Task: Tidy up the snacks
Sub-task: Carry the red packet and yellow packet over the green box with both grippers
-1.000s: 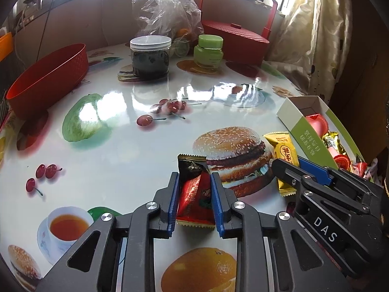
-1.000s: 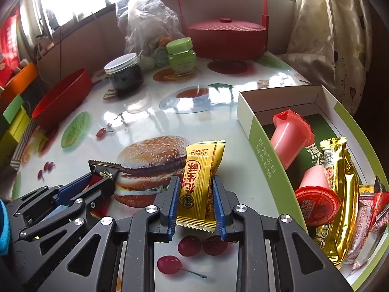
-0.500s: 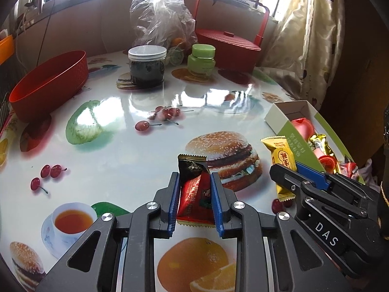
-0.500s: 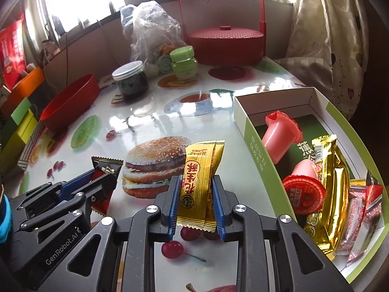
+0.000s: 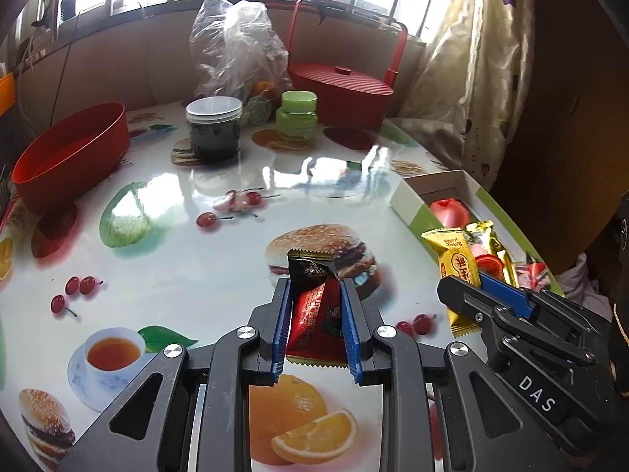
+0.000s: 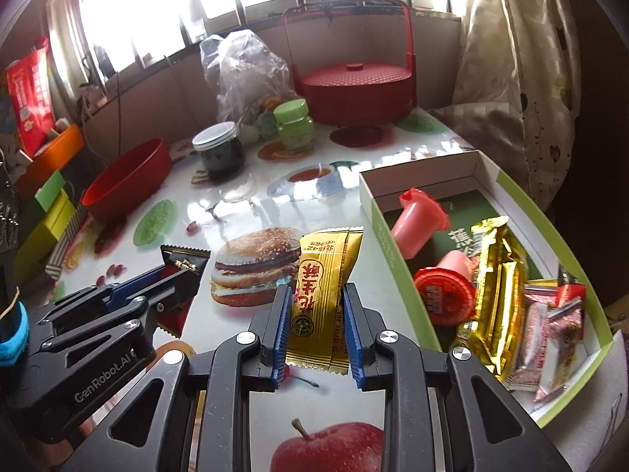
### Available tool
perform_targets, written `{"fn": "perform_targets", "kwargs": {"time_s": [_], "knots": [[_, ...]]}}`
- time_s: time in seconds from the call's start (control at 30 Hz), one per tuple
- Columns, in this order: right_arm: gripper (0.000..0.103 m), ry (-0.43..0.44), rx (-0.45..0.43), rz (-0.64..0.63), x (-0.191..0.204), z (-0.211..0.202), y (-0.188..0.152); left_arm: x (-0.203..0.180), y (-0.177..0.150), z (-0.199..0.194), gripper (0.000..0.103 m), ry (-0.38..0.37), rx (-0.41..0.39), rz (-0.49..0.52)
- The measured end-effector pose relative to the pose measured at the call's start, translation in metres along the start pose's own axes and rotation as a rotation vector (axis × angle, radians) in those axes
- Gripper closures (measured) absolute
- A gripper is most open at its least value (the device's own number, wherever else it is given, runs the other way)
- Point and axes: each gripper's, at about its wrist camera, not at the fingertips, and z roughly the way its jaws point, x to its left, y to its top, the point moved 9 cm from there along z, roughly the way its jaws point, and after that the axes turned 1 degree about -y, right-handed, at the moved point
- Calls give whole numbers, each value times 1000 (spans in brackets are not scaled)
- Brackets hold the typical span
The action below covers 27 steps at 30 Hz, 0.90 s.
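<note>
Both tools were up off the counter (image 5: 165,275), each clamped on a wrapped snack. The left tool (image 5: 315,295) pinched a red and black packet (image 5: 314,306) between its blue pads, the packet standing on end with its dark top poking out above them. The right tool (image 6: 316,303) gripped a yellow packet (image 6: 324,287) with red characters the same way, held just left of the green-edged cardboard box (image 6: 387,244). That box sat at the counter's right edge and already held two pink jelly cups (image 6: 422,220), a gold-wrapped bar (image 6: 497,287) and some small pink and red sachets (image 6: 550,322). The counter's glossy cover was printed with a burger, cherries, an apple and an orange. Farther back stood a red bowl (image 5: 70,157), a dark jar with a white lid (image 5: 214,129), a green jar (image 5: 297,116), a crumpled clear plastic bag (image 5: 236,47) and a red lidded basket with a tall handle (image 5: 342,94).
</note>
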Motion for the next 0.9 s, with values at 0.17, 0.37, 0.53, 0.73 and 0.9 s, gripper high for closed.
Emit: {"fn": "perform_targets", "kwargs": {"time_s": [0.17,0.37,0.53,0.73,0.9], "knots": [[79,-11,-15,8,-8,-12,-1,-14,1,-3,77,-20,-3,17],[79,-25,-26,28,-22,-25,-4,-30,2,-7,77,-49,-4,36],[79,-38,-41,50,-36,-35,-5,-46,3,-8,77,-81,1,57],[79,-67,-52,75,-56,-45,-6,-69,5,-5,77,-119,10,88],[79,-86,-57,92,-70,-52,-9,-85,7,-2,77,-136,13,109]]}}
